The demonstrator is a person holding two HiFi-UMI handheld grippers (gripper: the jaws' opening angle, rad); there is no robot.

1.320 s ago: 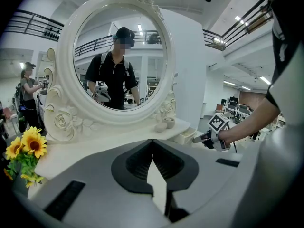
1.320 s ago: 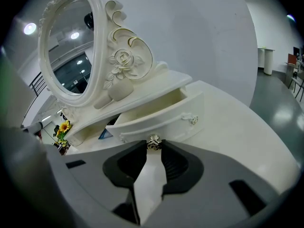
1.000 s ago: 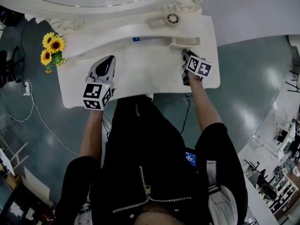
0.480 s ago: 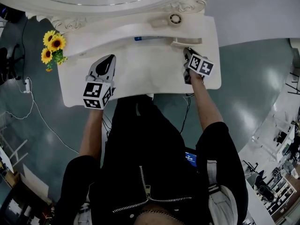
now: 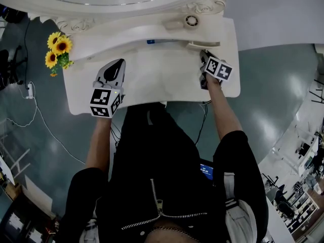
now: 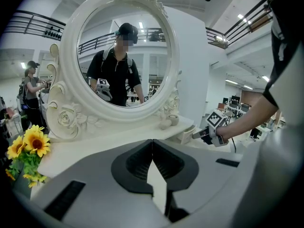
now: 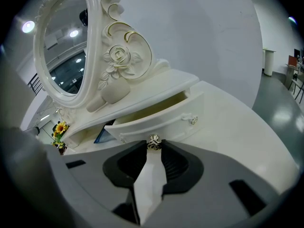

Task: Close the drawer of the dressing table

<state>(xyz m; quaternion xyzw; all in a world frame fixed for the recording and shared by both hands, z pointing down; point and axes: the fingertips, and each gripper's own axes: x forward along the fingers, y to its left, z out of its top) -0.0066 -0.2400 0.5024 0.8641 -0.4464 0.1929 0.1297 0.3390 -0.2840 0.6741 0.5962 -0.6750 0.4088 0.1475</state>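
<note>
My right gripper (image 7: 153, 147) is pinched on the small metal knob (image 7: 153, 140) of the drawer (image 7: 156, 120). The knob sits right at the jaw tips with the pads against its sides. My left gripper (image 6: 152, 146) has its jaws pressed together on nothing. It hovers over the tabletop (image 5: 152, 80) in front of the mirror (image 7: 66, 51), toward the mirror's left half and inboard of the sunflowers (image 5: 56, 52) beside the mirror's left foot.

The drawer sits below the mirror's right foot, tucked under the curved shelf (image 7: 156, 91) that carries the mirror.

Over the last second my right gripper has crept a little toward the mirror. In the head view the drawer front now shows as a thinner strip sticking out from under the shelf than it did a second ago. The left gripper has not shifted.

I take that to mean the closing push is under way and the drawer is following the knob in. It is not home yet: the right gripper view shows an open gap between the drawer front and the shelf edge above it.

I judge it needs more travel straight toward the mirror. The hold is only on the tips, so a crooked push could slip off the knob or skew the drawer.
</note>
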